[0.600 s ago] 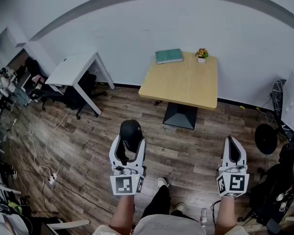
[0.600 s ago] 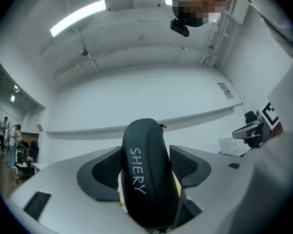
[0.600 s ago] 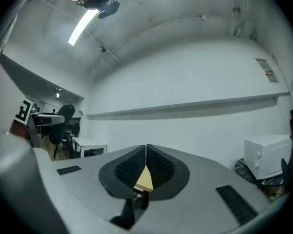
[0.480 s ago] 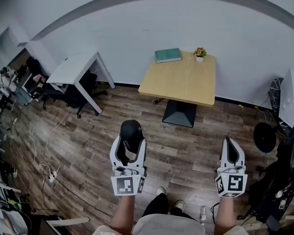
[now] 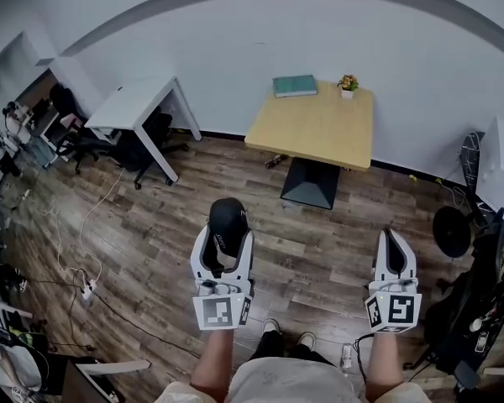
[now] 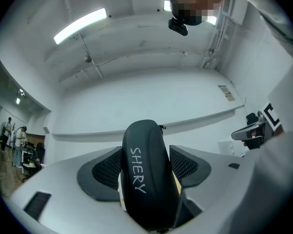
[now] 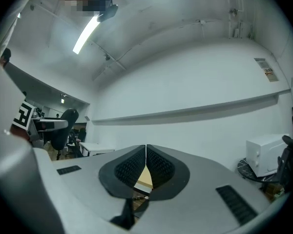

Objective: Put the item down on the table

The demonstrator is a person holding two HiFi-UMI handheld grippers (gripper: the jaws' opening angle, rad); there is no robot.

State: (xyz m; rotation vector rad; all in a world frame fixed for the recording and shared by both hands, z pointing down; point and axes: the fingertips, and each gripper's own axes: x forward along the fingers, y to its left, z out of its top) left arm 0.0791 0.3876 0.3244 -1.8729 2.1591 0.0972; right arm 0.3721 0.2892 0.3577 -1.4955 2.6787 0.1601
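Since the earlier frame, little change is noted: the head view has swung slightly, so the wooden table (image 5: pixel 319 124) and white desk (image 5: pixel 139 103) sit a bit differently in it. Both grippers are kept where they were.

Left gripper (image 5: pixel 224 240): jaws spread wide and clamped on the black case (image 6: pixel 146 179), lettered SHERY, which juts past the jaw tips. Right gripper (image 7: pixel 146 160): jaws together, nothing between them.

The case is held over the wood floor, well apart from the wooden table. Placement has not yet been started.

Risks, judged:
- Slip-out in transit: a smooth rounded shell is gripped at its lower part only.
- Drop or roll if release is made above the tabletop rather than on it.
- Book (image 5: pixel 295 86) or potted plant (image 5: pixel 347 84) could be knocked if the case is set too near the far edge.
- Floor cables (image 5: pixel 84 225) at left could be caught if the path drifts that way.

Counts: 1 case, 2 grippers, 1 wooden table, 1 white desk, 1 book, 1 plant.
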